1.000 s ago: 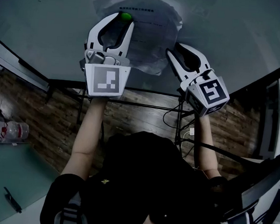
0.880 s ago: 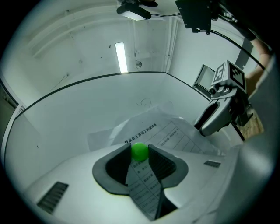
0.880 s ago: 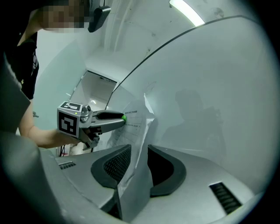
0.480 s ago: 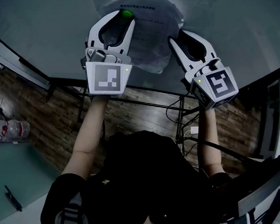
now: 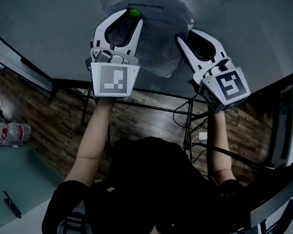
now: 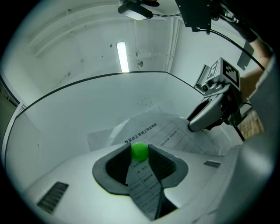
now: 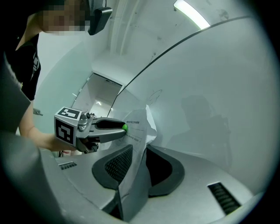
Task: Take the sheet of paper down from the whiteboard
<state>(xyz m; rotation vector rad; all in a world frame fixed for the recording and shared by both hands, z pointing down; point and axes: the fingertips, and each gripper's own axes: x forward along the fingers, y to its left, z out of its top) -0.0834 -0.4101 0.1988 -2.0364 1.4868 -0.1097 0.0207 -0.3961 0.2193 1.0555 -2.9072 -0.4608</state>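
Note:
A crumpled printed sheet of paper (image 5: 160,42) hangs on the whiteboard (image 5: 48,20), pinned by a green magnet (image 5: 133,13) near its top. My left gripper (image 5: 132,16) is shut on that magnet, and the left gripper view shows the green magnet (image 6: 140,150) squeezed between both pads over the paper (image 6: 173,133). My right gripper (image 5: 185,36) is at the sheet's right edge. Its jaws are closing with the paper's edge (image 7: 139,127) standing between them, a gap on either side. In the right gripper view the left gripper (image 7: 94,129) holds the magnet (image 7: 125,128).
The whiteboard's dark lower frame (image 5: 138,92) and its stand legs run just below my grippers. Cables (image 5: 186,124) trail over the wooden floor (image 5: 50,121). A plastic bottle (image 5: 18,132) lies at the far left. A ceiling light (image 6: 122,57) reflects in the board.
My right gripper has risen a little along the paper's right edge and rolled slightly. The left gripper has stayed on the green magnet.

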